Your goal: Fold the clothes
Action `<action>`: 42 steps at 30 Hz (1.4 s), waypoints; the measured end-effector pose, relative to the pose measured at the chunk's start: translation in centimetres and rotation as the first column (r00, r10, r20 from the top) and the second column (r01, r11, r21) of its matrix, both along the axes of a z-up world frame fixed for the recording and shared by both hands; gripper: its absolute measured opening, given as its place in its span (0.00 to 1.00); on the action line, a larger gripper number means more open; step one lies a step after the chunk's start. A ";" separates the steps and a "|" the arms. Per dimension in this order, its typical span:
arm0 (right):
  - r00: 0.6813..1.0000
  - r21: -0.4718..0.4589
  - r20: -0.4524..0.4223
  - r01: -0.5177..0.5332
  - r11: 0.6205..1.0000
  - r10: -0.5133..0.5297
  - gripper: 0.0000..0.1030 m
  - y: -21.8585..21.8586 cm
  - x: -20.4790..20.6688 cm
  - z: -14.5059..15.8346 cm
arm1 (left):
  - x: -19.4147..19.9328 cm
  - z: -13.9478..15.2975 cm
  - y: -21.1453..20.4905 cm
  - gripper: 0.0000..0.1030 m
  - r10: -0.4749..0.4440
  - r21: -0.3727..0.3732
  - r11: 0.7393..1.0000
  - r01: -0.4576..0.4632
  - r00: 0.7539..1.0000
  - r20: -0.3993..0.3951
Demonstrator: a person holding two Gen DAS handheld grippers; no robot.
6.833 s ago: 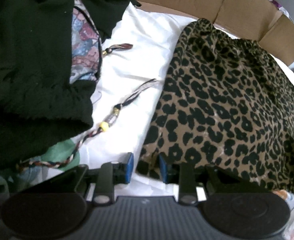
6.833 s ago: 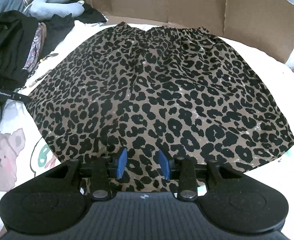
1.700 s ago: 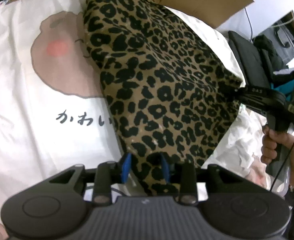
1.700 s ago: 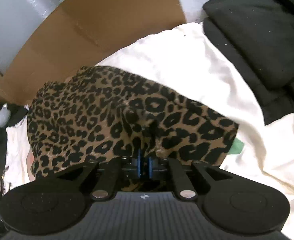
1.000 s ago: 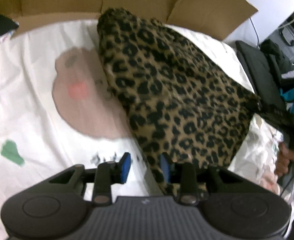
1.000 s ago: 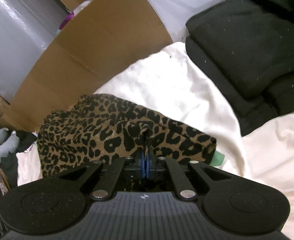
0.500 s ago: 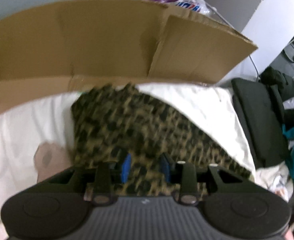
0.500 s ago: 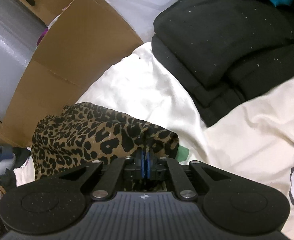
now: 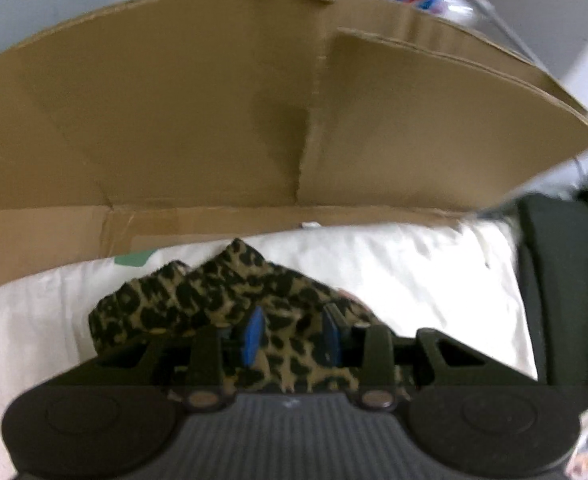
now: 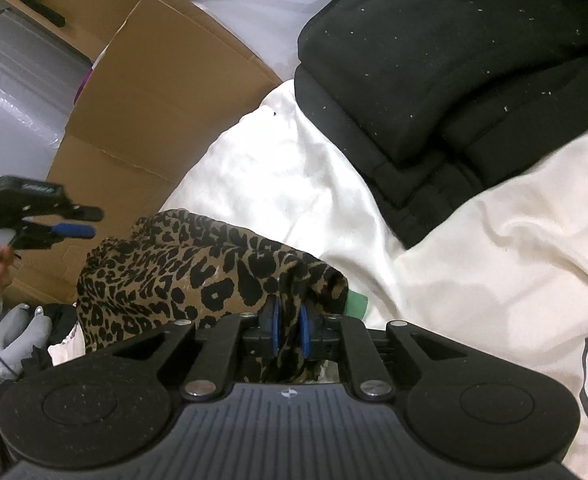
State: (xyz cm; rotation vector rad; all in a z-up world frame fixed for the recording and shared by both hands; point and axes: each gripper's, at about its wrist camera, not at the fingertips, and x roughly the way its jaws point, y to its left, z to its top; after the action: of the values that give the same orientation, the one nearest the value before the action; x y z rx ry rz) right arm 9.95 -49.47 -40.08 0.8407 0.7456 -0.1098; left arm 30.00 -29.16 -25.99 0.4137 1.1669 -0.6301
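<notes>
Cardboard [image 9: 213, 120] fills left view; right shows black clothes [image 10: 454, 60].

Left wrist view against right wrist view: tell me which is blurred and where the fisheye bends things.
Left wrist view: motion-blurred throughout, leopard-print skirt smeared, cardboard edge bowed into an arc. Right wrist view: sharp, lint specks visible on the black clothes; white sheet glares.

Two fisheye views are taken from just behind each claw, looking forward along its fingers. From the left claw [image 9: 292, 334], an upright cardboard wall [image 9: 213, 120] is faced at close range. From the right claw [image 10: 287, 327], stacked black clothes [image 10: 454, 60] are seen ahead-right. The leopard-print garment [image 10: 181, 264], white bedding [image 9: 414, 264] and cardboard are shared.
</notes>
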 end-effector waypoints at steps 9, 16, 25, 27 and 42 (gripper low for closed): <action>0.998 0.006 -0.017 -0.054 0.998 0.055 0.12 -0.5 1.5 0.0 | 2.2 -3.4 -0.1 0.34 0.113 0.061 0.992 -0.109 0.991 -0.067; 0.996 0.006 -0.024 -0.081 0.997 0.081 0.13 -0.5 1.8 0.1 | 3.1 -6.5 3.0 0.25 0.230 0.087 0.971 -0.222 0.968 -0.104; 0.995 -0.001 -0.029 -0.097 0.995 0.097 0.26 -0.8 2.0 0.0 | 3.0 -7.2 1.6 0.46 0.240 0.111 0.967 -0.228 0.965 -0.107; 0.994 -0.013 -0.028 -0.108 0.994 0.108 0.28 -0.6 2.1 0.1 | 2.9 -7.4 1.0 0.47 0.238 0.135 0.965 -0.224 0.967 -0.095; 0.996 -0.020 -0.004 -0.093 0.995 0.093 0.11 -0.6 1.1 0.0 | 3.2 -6.1 3.4 0.06 0.303 0.132 0.950 -0.284 0.939 -0.165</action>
State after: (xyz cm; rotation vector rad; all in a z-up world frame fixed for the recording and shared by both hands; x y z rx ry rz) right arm 11.05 -50.03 -40.07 0.7853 0.7843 -0.0351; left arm 33.23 -25.75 -32.11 0.2658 1.4109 -0.3504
